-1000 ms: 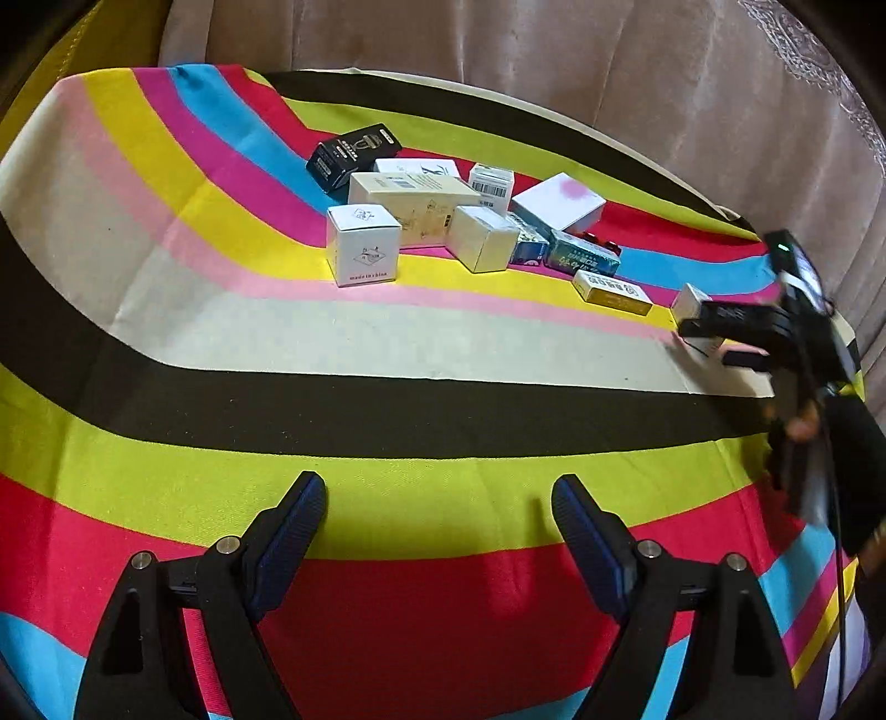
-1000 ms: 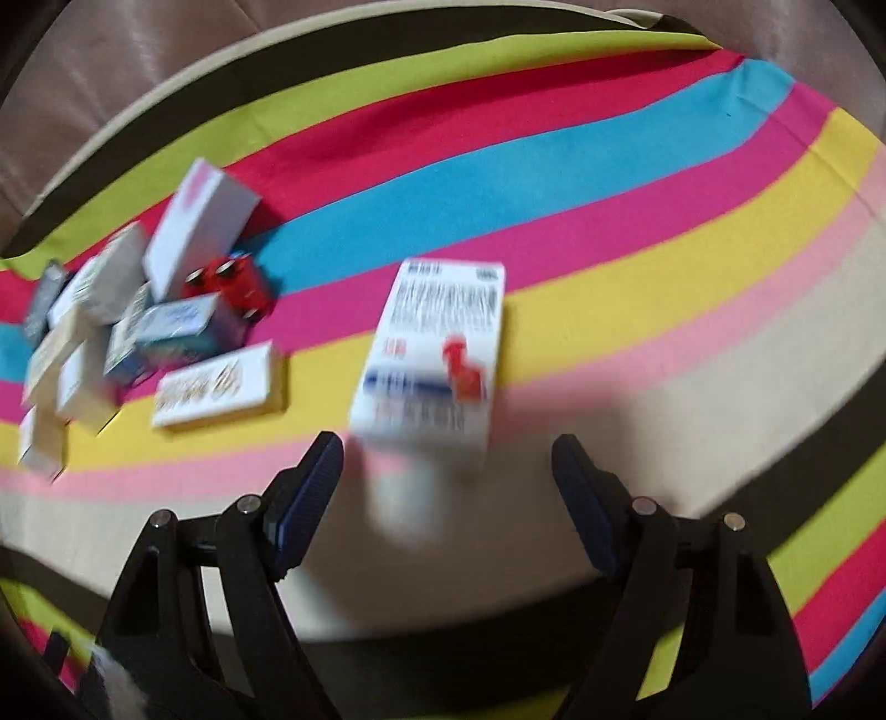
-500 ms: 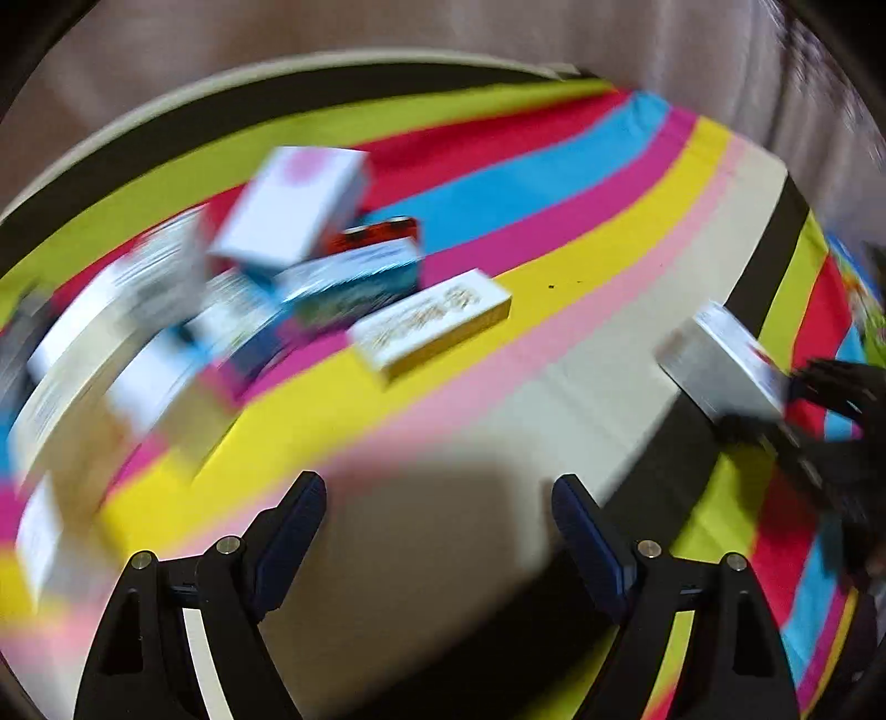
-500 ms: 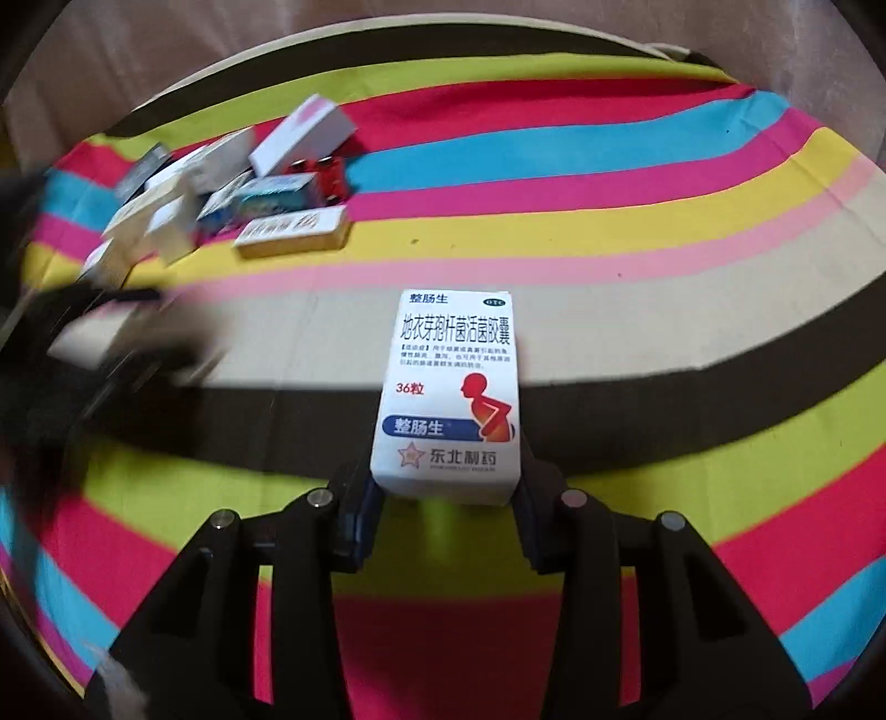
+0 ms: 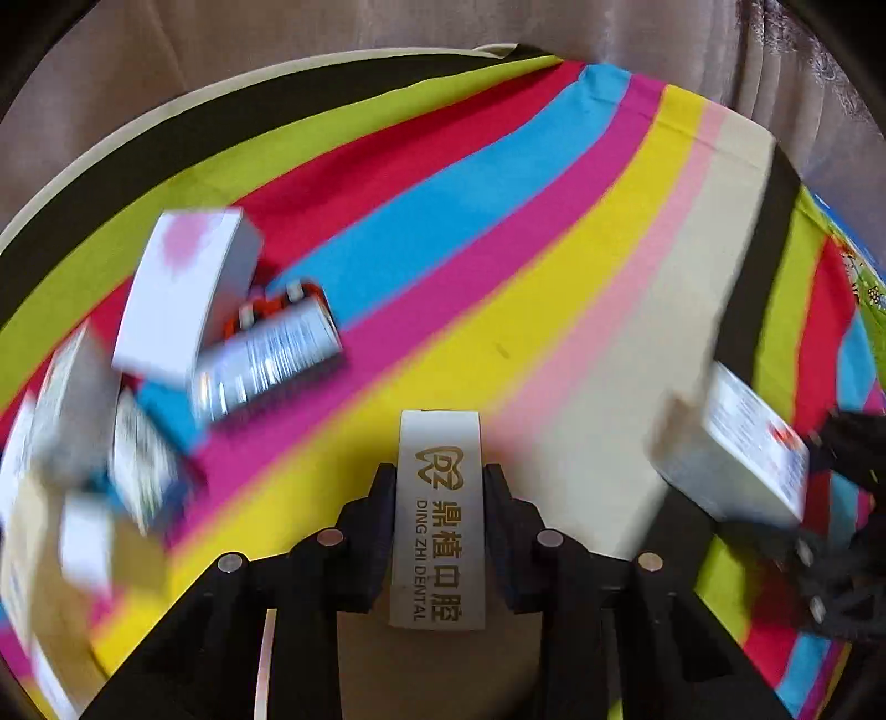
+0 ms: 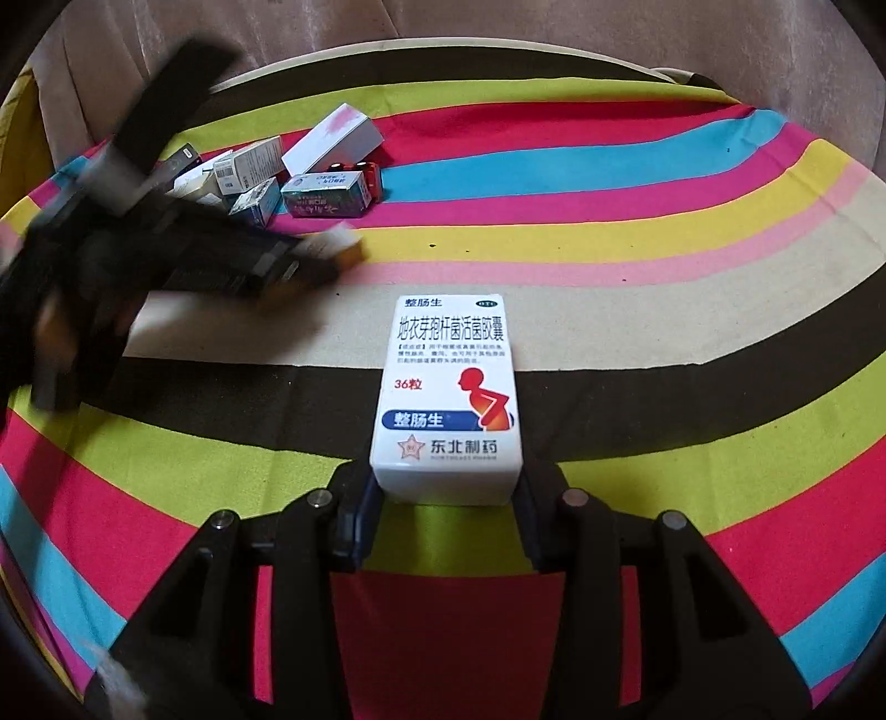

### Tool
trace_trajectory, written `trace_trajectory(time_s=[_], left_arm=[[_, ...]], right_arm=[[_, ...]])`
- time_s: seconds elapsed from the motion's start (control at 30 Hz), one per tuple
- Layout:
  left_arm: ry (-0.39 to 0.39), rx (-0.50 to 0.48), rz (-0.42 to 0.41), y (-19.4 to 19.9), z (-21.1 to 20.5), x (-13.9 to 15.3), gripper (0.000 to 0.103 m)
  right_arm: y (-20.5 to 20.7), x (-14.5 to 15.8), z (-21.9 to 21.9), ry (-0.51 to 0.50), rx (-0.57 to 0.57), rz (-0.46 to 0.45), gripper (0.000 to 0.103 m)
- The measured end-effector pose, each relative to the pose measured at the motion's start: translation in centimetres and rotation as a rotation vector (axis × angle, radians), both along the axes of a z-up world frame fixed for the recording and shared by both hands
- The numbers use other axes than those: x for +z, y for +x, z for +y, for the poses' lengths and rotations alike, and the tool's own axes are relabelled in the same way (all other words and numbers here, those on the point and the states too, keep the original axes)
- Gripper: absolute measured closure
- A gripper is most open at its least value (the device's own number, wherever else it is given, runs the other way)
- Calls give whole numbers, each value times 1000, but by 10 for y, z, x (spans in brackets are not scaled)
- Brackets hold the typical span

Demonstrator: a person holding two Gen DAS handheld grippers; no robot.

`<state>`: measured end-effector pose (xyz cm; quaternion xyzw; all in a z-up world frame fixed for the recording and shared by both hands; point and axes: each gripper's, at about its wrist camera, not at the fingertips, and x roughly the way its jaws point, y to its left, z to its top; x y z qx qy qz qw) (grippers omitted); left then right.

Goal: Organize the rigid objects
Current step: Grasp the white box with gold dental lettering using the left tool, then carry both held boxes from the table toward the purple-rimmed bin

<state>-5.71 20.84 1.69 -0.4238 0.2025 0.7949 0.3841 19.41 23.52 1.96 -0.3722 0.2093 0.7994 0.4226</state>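
Observation:
My left gripper (image 5: pixel 439 482) is shut on a narrow white dental box (image 5: pixel 439 515) with gold lettering, which stands lengthwise between the pads over the yellow and cream stripes. My right gripper (image 6: pixel 446 493) is shut on a white medicine box (image 6: pixel 448 387) that bears a red figure and a blue label, held above the black stripe. In the left wrist view the medicine box (image 5: pixel 736 448) shows blurred at the right, in the dark right gripper. In the right wrist view the left gripper (image 6: pixel 166 249) is a dark blur at the left, with the dental box's end (image 6: pixel 343 243) sticking out.
A pile of several small boxes (image 6: pixel 310 166) lies at the back left of the round table, which is covered by a striped cloth (image 6: pixel 609 183). It includes a white box with a pink spot (image 5: pixel 183 293), a teal box (image 5: pixel 266 354) and a red item (image 6: pixel 371 174). A beige curtain (image 5: pixel 332 33) hangs behind.
My left gripper swung across to the right end of the pile and closed on the dental box. My right gripper closed on the medicine box and drew it nearer, then stayed put.

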Motion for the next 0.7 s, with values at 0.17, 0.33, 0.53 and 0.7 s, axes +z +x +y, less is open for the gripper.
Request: trace_trajectory(time_s=[0.17, 0.33, 0.53, 0.7], left_arm=[[54, 144, -5, 65, -40, 7, 71], [26, 225, 48, 90, -47, 9, 59], [52, 292, 44, 100, -68, 9, 46], [45, 339, 91, 93, -63, 3, 71]], right_arm=[[-1, 0, 1, -9, -1, 20, 58], [2, 0, 0, -8, -1, 17, 58], [-5, -1, -1, 8, 5, -19, 54], [-5, -1, -1, 13, -5, -24, 56]])
